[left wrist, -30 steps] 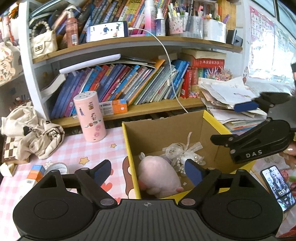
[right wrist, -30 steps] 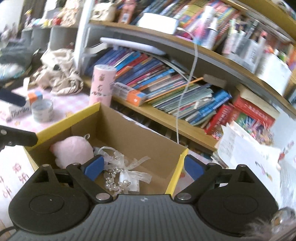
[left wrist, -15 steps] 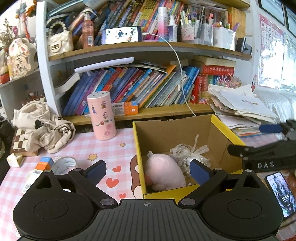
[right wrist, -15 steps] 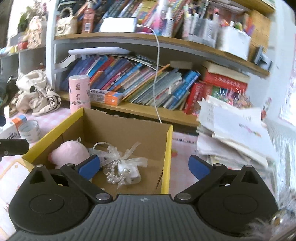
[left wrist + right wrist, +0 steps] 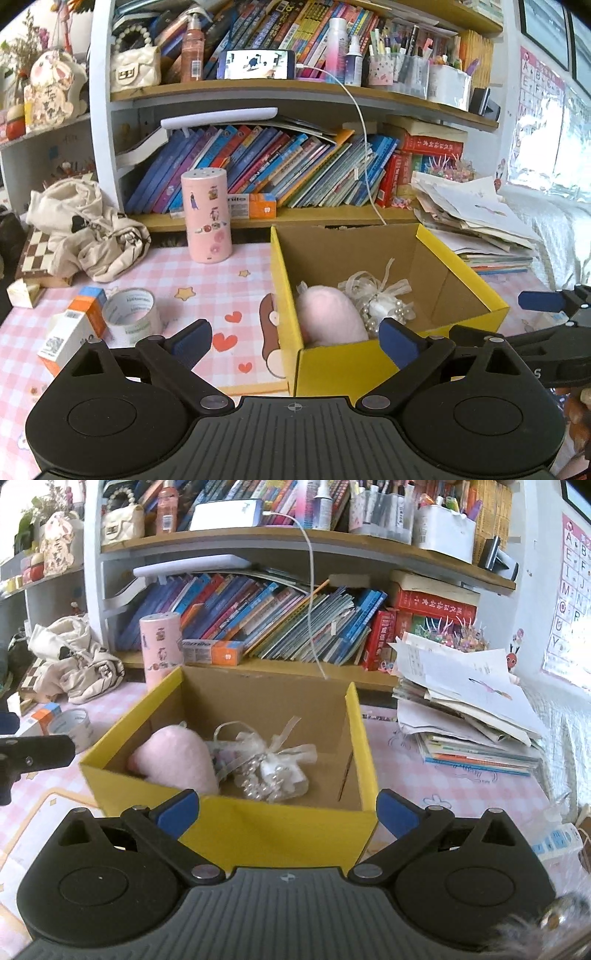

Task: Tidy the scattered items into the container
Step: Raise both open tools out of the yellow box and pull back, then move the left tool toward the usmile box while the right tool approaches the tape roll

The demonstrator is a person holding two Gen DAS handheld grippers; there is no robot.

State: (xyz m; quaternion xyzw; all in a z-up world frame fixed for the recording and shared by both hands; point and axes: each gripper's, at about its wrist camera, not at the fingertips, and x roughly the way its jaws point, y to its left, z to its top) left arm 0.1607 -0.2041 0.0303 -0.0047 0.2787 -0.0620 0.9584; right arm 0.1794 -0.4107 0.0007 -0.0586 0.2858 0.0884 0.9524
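A yellow cardboard box [image 5: 369,363] [image 5: 273,830] stands open on the pink checked table. Inside lie a pink plush toy [image 5: 328,317] [image 5: 177,757] and a white ribbon-and-pearl bundle [image 5: 384,295] [image 5: 269,764]. On the table left of the box are a tape roll [image 5: 131,310] [image 5: 74,723] and an orange-and-white carton [image 5: 74,328] [image 5: 42,716]. My left gripper [image 5: 295,338] is open and empty at the box's front left corner. My right gripper [image 5: 288,808] is open and empty just in front of the box's near wall.
A pink cylinder [image 5: 207,218] stands behind the box near the bookshelf [image 5: 258,218]. A crumpled cream bag [image 5: 88,229] lies at the far left on a chessboard. A paper stack [image 5: 469,709] lies right of the box. A power strip [image 5: 557,840] sits at the right edge.
Both grippers have pulled back and away from the box, so it sits farther off and more of the table shows. Both stay open. The box contents have not moved.
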